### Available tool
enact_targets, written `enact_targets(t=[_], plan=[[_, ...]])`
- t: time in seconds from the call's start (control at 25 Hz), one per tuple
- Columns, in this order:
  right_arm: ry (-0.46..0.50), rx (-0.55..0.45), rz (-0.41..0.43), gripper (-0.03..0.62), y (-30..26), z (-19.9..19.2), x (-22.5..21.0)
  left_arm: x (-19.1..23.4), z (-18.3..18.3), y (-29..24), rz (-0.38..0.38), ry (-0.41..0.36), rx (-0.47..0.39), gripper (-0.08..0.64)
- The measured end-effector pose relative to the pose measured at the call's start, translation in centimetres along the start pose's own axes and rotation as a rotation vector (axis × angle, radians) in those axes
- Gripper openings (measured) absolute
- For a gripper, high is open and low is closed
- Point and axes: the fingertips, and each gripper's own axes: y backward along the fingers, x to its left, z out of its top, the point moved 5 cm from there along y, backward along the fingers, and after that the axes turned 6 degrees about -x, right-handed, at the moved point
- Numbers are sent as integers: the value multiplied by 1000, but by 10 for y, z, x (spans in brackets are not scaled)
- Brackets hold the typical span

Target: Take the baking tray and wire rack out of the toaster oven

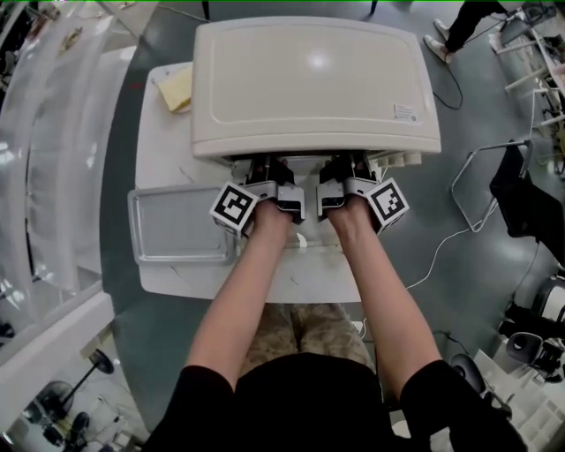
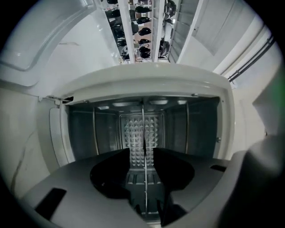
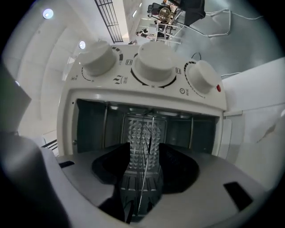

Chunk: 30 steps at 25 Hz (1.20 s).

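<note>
In the head view two bare forearms reach from the bottom centre of the frame up to the middle; the left gripper and right gripper sit side by side at the front of the toaster oven, their tips hidden under its cream top; a marker cube juts out on the left one, and another marker cube on the right.

In the left gripper view the left gripper is released, jaws apart; the wire rack shows edge-on as a thin upright line running between them, clear of both pads. In the right gripper view the right gripper is likewise released, with the wire rack passing between its jaws untouched. The rack sits inside the open oven cavity, in front of a dimpled back panel; three cream knobs and a red lamp line the top of that frame.

The baking tray is already outside the oven, lying flat on the white table at left centre, just beside the left marker cube; a yellow piece, cloth or sponge I cannot tell, lies at the table's upper left corner, beside the oven. Farther out, clear plastic sheeting fills the left edge; a white cable trails over the grey floor at right, near a black chair; another person's leg shows in the upper right corner.
</note>
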Motion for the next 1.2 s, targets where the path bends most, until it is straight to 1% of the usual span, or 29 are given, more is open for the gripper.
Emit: enact_targets(t=[0.12,0.2,0.32,0.44,0.52,0.6,0.72,0.76,1.0,1.2], plan=[[-14,-3,-5,204,-11,1,-1,3,-1,-8,9,6,-1,164],[-16,-1,-9,190,-17,-1,-4,6,-1,-13,7,19,-12,163],[-6,-8,-21,136,-21,-1,-7,8,0,-22,-2,21,-11,163],[13,-27,-26,57,-21,1,-8,10,0,-28,1,34,-8,153],[18,-27,-18,37,-21,2,-7,10,1,-28,0,45,-8,136],[19,-25,-15,32,-20,3,-7,10,1,-28,-10,45,-13,112],[7,-29,-9,31,-20,3,-7,5,2,-30,-28,18,-19,34],[2,-34,-9,31,-20,3,-7,4,2,-30,-33,17,-21,24],[-29,-41,-2,29,-10,2,-9,2,-2,-20,-70,46,-40,18],[-23,-37,10,29,14,1,-11,4,-6,6,-48,76,-46,17]])
